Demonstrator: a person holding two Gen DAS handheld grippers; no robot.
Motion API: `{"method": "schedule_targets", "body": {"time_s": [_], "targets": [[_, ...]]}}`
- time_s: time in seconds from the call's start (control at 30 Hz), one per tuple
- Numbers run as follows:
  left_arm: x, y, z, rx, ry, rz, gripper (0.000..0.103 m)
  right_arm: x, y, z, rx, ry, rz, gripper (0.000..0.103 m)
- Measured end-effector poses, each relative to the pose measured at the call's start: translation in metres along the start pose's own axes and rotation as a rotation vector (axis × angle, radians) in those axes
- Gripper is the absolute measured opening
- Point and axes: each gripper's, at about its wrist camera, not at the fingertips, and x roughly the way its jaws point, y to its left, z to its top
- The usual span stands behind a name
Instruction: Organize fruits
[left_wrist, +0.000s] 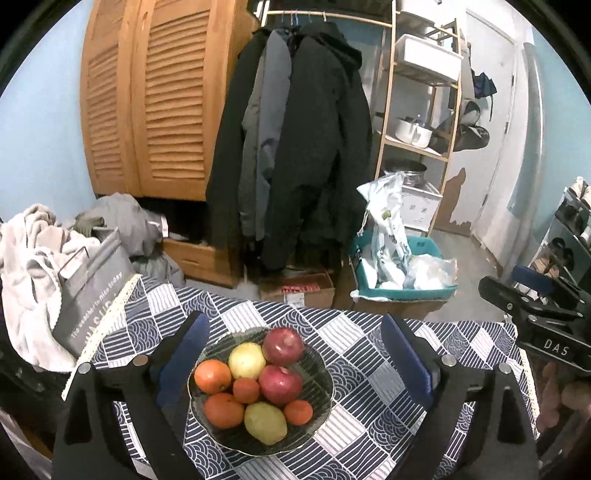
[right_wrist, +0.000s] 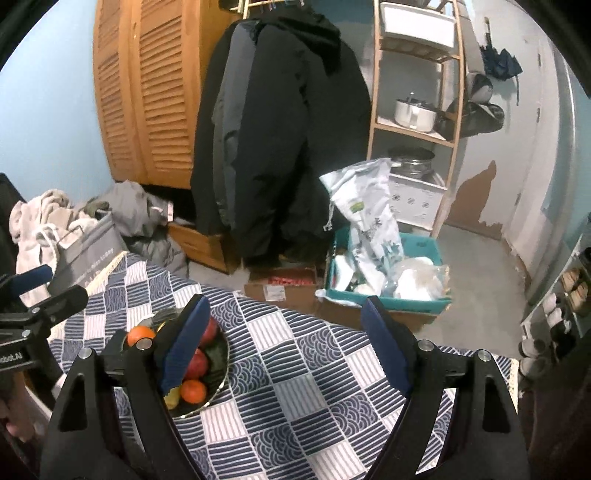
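Looks like the final step: all fruit sits piled in the dark glass bowl (left_wrist: 258, 391) on the checked blue-white cloth counter (left_wrist: 369, 369), none loose. Left tool (left_wrist: 295, 365) hovers above the bowl, angled down, jaws wide apart, empty. Right tool (right_wrist: 284, 347) likewise apart, empty, beside the bowl. Next probably just withdrawing clear.

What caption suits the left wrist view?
Open jaws of the left gripper frame a bowl of apples, oranges and lemons.
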Motion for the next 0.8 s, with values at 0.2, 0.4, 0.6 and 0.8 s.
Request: {"method": "schedule_targets", "body": {"time_s": [0.2, 0.4, 0.6, 0.8], "targets": [[-0.008, -0.009, 0.005, 0.018, -0.038, 0.001, 0.102, -0.019, -0.009, 0.002, 0.000, -0.050, -0.045, 0.084], [-0.003, -0.017, 0.008, 0.037, -0.029, 0.009, 0.102, -0.030, -0.022, -0.001, 0.018, -0.069, -0.066, 0.084], [-0.005, -0.026, 0.011, 0.074, -0.044, 0.021, 0.102, -0.029, -0.032, -0.007, 0.012, -0.068, -0.106, 0.084], [-0.005, -0.026, 0.012, 0.063, -0.038, 0.015, 0.102, -0.028, -0.038, -0.010, 0.019, -0.062, -0.111, 0.084]]}}
